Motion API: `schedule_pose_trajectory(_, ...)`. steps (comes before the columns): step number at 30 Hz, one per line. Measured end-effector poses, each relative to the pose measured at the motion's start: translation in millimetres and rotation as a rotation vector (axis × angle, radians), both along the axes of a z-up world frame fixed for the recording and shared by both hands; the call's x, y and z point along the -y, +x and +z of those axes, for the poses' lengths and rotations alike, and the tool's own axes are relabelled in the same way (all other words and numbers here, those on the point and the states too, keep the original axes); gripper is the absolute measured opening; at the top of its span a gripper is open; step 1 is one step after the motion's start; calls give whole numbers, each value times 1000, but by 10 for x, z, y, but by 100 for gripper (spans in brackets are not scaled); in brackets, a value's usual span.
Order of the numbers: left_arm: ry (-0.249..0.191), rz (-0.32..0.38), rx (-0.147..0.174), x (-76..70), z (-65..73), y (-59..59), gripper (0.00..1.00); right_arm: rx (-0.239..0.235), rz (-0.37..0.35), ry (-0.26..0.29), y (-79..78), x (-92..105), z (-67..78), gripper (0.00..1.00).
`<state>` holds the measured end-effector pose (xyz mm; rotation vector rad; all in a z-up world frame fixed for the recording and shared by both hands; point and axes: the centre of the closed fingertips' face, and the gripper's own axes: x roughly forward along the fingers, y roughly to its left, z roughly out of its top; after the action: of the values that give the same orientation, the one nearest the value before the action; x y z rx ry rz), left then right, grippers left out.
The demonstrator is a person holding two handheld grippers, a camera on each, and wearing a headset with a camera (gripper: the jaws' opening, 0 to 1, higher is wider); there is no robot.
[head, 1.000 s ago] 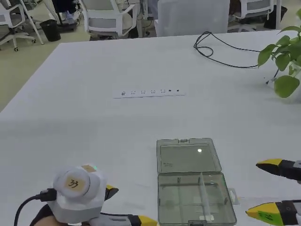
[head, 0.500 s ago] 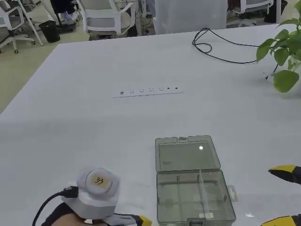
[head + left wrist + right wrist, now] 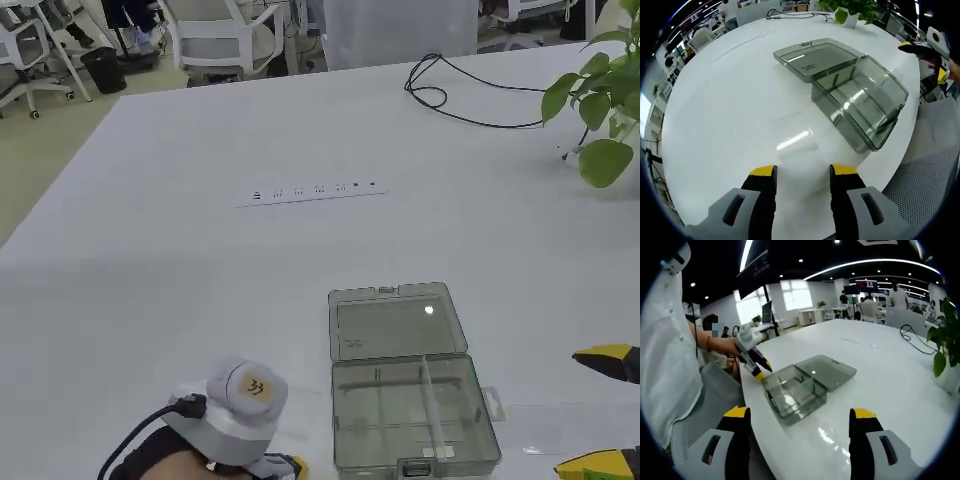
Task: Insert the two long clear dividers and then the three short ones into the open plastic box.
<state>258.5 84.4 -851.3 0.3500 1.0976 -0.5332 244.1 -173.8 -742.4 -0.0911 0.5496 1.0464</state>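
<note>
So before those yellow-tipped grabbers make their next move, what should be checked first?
1. Plastic box open, lid lying flat behind it: ok.
2. Left gripper fingers apart, nothing between them: ok.
3. Right gripper fingers apart, nothing between them: ok.
4. Clear piece lying flat on the table just ahead of the left gripper, nothing on top of it: ok.
5. Both long ones seated in the box: cannot tell; one upright divider shows inside, a second is unclear.
</note>
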Motion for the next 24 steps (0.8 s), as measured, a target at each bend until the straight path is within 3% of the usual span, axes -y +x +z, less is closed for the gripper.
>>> schedule_pose_trajectory(6, 7, 23, -25, -21, -1, 5, 38, 0, -5, 1, -22, 16, -35, 82)
schedule_pose_trajectory(17, 25, -25, -56, -79, -7, 14, 32, -3, -8, -17, -103, 23, -114, 81)
schedule_pose_trajectory(24, 10, -29, -62, -84, -3, 9, 32, -10, -12, -24, -154, 18, -186, 81)
